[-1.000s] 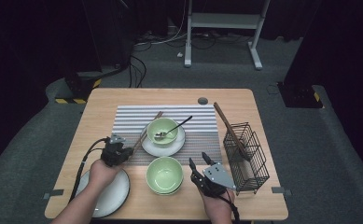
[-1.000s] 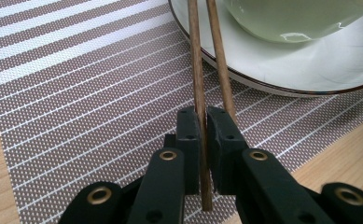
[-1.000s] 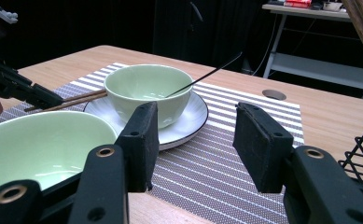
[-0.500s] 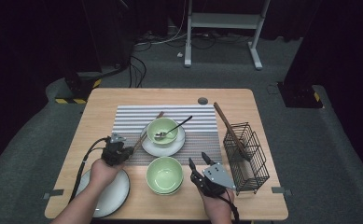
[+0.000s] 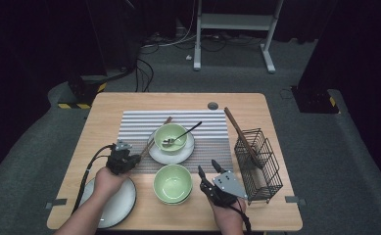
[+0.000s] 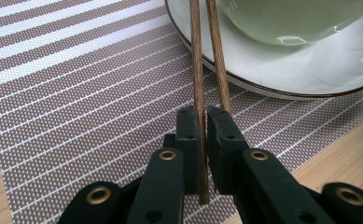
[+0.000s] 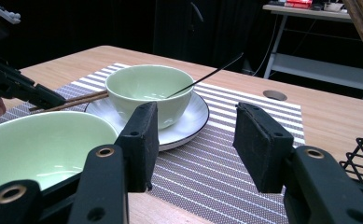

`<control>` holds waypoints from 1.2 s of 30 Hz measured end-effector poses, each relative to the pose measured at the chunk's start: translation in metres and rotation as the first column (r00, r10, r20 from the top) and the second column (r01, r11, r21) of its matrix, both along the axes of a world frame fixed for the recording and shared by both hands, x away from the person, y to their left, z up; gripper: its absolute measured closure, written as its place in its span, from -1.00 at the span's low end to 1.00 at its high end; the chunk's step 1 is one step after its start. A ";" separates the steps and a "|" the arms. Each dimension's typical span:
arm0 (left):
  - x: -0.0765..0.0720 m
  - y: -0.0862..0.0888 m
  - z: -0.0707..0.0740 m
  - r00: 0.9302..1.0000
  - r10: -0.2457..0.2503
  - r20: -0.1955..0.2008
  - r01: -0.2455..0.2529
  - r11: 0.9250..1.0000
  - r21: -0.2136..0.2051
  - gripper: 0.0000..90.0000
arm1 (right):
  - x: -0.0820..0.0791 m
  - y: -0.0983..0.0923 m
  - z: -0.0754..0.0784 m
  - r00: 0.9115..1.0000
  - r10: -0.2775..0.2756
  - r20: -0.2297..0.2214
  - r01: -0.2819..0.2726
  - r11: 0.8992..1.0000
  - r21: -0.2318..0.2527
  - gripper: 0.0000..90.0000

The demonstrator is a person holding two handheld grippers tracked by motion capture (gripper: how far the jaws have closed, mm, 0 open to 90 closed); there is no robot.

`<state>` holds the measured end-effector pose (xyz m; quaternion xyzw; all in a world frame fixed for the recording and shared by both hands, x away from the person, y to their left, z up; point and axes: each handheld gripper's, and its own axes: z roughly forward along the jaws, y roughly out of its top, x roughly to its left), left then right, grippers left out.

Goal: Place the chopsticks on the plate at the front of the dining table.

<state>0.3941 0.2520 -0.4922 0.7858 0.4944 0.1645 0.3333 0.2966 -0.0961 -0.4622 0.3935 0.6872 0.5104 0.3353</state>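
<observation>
A pair of brown chopsticks (image 5: pixel 156 133) leans on the rim of a white saucer (image 5: pixel 188 149) that carries a green bowl (image 5: pixel 171 137) with a dark spoon (image 5: pixel 185 133) in it. My left gripper (image 5: pixel 133 159) is shut on the chopsticks' near end; in the left gripper view the chopsticks (image 6: pixel 195 56) run up from between the pads of the left gripper (image 6: pixel 204 116) to the saucer (image 6: pixel 310 79). My right gripper (image 5: pixel 207 166) stands open and empty beside a second green bowl (image 5: pixel 172 182). In the right gripper view the right gripper (image 7: pixel 195 140) faces the bowl on the saucer (image 7: pixel 146 91).
A striped placemat (image 5: pixel 134 122) lies under the saucer. A white plate (image 5: pixel 114 205) sits at the front left under the left forearm. A black wire basket (image 5: pixel 259 164) with a wooden utensil (image 5: pixel 239 134) leaning in it stands at the right.
</observation>
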 end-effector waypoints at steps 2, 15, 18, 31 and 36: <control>0.000 0.000 0.000 1.000 0.000 0.001 0.000 1.000 -0.002 0.83 | 0.000 0.000 0.000 1.000 0.000 0.002 0.000 1.000 -0.001 0.10; -0.003 0.001 0.004 1.000 -0.003 0.013 0.003 1.000 0.000 0.88 | -0.001 0.001 0.000 1.000 0.005 0.005 -0.005 1.000 -0.005 0.10; -0.004 0.001 0.004 1.000 -0.004 0.012 0.004 1.000 0.000 0.88 | 0.000 0.001 0.000 1.000 0.005 0.004 -0.005 1.000 -0.005 0.10; -0.009 0.006 0.012 0.999 -0.002 0.053 0.003 1.000 -0.019 0.87 | 0.000 0.001 0.000 1.000 0.006 0.004 -0.005 1.000 -0.005 0.10; -0.005 0.007 0.012 0.998 0.021 0.059 -0.020 1.000 -0.014 0.91 | -0.001 0.002 0.000 1.000 0.005 0.001 -0.005 1.000 -0.004 0.10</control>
